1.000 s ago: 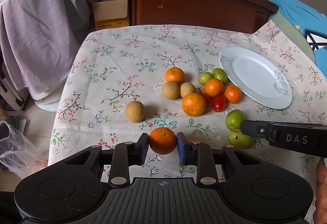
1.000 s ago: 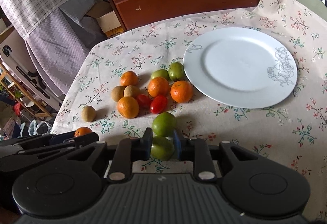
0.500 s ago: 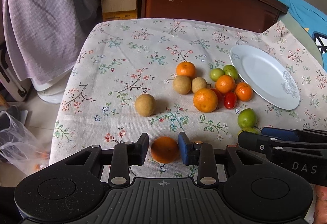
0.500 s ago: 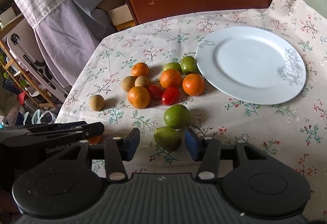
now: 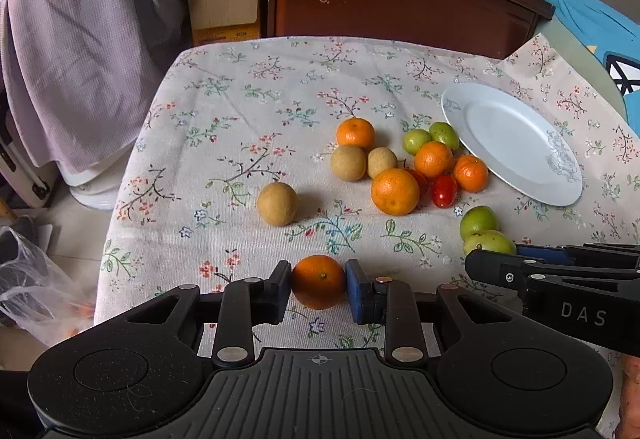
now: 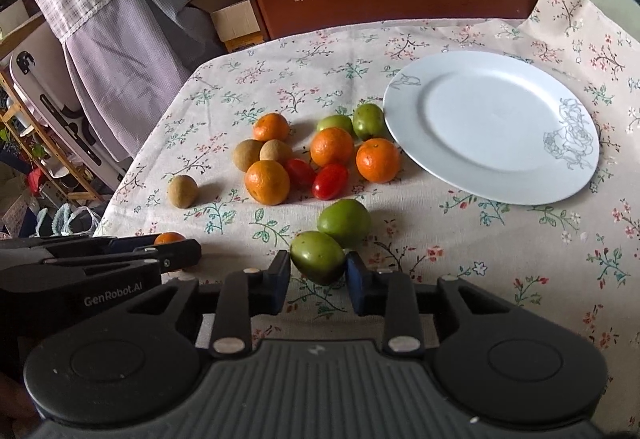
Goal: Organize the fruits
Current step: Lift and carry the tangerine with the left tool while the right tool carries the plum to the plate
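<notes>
A: What's different from half a second ago?

B: Both sets of jaws have just been closing. The left gripper (image 5: 319, 281) now pinches the orange (image 5: 319, 281) at the near edge of the cloth (image 5: 248, 111); before, it stood spread around it.

A: And the right gripper (image 6: 318, 267)?

B: It was wide around the green fruit (image 6: 317, 256); now its pads press it.

A: So?

B: Two fruits look gripped, likely bound for the plate (image 6: 494, 127), which holds nothing yet.

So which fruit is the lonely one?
Find the round white plate on the flowered tablecloth, then the fruit heap beside it. Left of that heap sits one small tan round fruit, touching nothing, unlike the two tan ones in the heap.
</notes>
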`<state>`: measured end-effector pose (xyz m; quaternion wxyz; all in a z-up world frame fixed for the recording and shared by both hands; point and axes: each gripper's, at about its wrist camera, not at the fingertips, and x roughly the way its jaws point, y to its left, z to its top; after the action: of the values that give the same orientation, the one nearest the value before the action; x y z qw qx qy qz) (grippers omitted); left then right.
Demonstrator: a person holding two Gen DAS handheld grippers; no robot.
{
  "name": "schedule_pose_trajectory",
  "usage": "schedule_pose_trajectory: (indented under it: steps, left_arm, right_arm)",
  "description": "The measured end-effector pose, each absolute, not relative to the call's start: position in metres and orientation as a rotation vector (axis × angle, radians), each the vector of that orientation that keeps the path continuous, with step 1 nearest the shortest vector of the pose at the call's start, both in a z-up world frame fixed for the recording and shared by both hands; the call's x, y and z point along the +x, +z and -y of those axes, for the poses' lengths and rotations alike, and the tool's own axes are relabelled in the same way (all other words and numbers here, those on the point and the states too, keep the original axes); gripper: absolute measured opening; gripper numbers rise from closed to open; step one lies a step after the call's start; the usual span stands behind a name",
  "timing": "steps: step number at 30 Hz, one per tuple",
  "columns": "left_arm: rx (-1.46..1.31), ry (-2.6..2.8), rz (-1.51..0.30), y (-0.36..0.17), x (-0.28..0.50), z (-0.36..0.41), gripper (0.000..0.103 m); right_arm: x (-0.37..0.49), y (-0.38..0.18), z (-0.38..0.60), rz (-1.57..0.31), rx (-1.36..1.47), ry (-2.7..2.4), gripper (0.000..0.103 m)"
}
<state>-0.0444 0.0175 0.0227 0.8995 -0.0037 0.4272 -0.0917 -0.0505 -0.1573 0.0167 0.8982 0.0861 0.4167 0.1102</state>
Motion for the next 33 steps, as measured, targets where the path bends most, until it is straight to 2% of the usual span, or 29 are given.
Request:
schedule_pose_trajectory:
  steps: [18, 33]
  left_arm:
    - [-0.024, -0.39, -0.784, 0.079, -0.019, 0.021, 0.027]
    - [0.029, -0.595, -0.801, 0.078, 0.026, 0.074, 0.027]
  right_arm:
    - [-0.043, 0.068, 0.207, -0.695, 0.308, 0.151, 0.03]
    - [-0.018, 0.058, 0.255, -0.757, 0.374, 0.046, 0.03]
